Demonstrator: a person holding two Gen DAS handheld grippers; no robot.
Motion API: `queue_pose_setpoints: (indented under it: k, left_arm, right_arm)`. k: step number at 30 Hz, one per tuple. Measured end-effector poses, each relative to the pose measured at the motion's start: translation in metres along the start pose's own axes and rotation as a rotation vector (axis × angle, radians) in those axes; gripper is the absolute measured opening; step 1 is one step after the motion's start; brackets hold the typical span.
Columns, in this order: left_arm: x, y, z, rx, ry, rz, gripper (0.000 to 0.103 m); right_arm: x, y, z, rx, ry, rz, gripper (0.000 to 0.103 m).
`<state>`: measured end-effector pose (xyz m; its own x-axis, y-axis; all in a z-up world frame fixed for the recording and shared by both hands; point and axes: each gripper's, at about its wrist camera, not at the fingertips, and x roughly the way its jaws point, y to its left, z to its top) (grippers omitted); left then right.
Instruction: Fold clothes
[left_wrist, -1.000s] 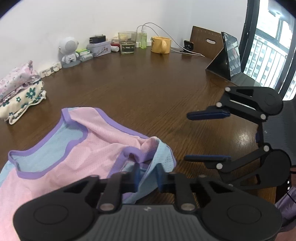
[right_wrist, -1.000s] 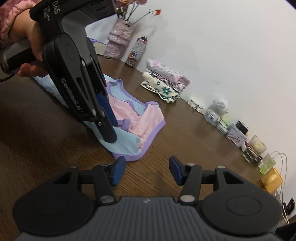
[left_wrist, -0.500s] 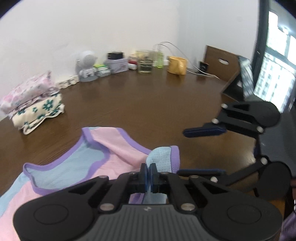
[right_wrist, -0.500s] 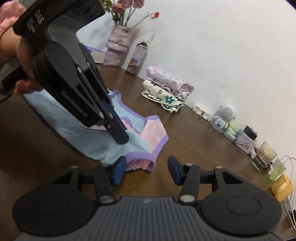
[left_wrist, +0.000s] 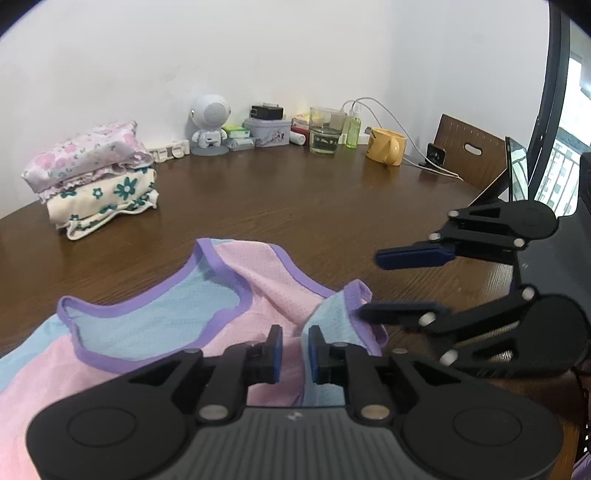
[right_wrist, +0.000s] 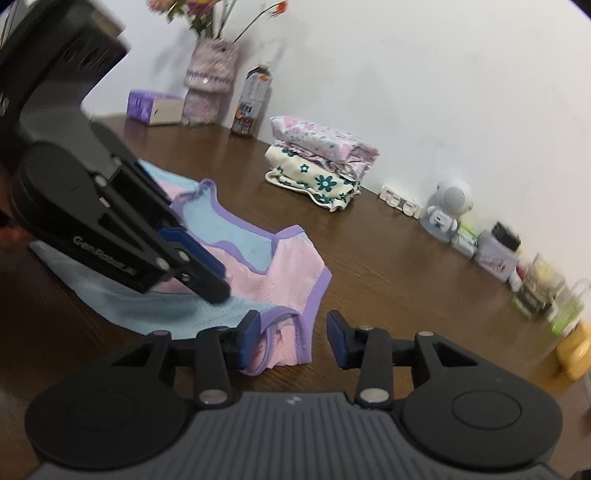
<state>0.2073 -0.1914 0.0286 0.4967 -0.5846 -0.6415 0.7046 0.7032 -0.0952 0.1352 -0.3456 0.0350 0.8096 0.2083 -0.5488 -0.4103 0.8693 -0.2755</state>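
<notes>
1. Nearest us, our left gripper (left_wrist: 292, 354) hangs low over the pink, light-blue and purple-trimmed mesh vest (left_wrist: 155, 325), its blue pads parted by a narrow gap with a fold of the vest showing between them; we cannot tell whether they touch the cloth.
2. Our right gripper (right_wrist: 291, 341) has its jaws spread wide at the vest's folded corner, the left pad at the purple hem; in the left view it sits at 3 o'clock, jaws apart.
3. The vest lies rumpled on the dark brown wooden table (left_wrist: 295, 206), at its near edge, a corner turned over onto itself.
4. At 10 o'clock in the left view, well apart from the vest, sits a stack of folded floral clothes (left_wrist: 92, 177).
5. Along the far edge at 12 o'clock we see a white robot-shaped speaker (left_wrist: 210, 123), a pale tin box (left_wrist: 267, 133), a clear glass tumbler (left_wrist: 327, 129) with liquid at the bottom, a green bottle (left_wrist: 352, 131) and a yellow mug (left_wrist: 388, 150).
6. In the right view, a knitted vase with flowers (right_wrist: 210, 85), a drink bottle (right_wrist: 253, 99) and a purple tissue box (right_wrist: 153, 107) stand against the white wall (left_wrist: 295, 55).
</notes>
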Motion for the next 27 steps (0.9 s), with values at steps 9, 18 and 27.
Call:
queue_pose_setpoints:
  k: [9, 18, 27]
  left_arm:
    - [-0.012, -0.014, -0.006, 0.041, -0.029, -0.078, 0.017]
    - [0.009, -0.032, -0.014, 0.085, 0.026, -0.078, 0.017]
    - [-0.002, -0.030, -0.014, 0.063, 0.001, -0.041, 0.026]
  right_arm:
    - [0.007, -0.002, -0.013, -0.054, 0.078, -0.018, 0.039]
    - [0.033, 0.009, -0.002, -0.110, 0.087, -0.053, 0.039]
    - [0.028, 0.013, -0.003, -0.118, 0.058, -0.083, 0.043]
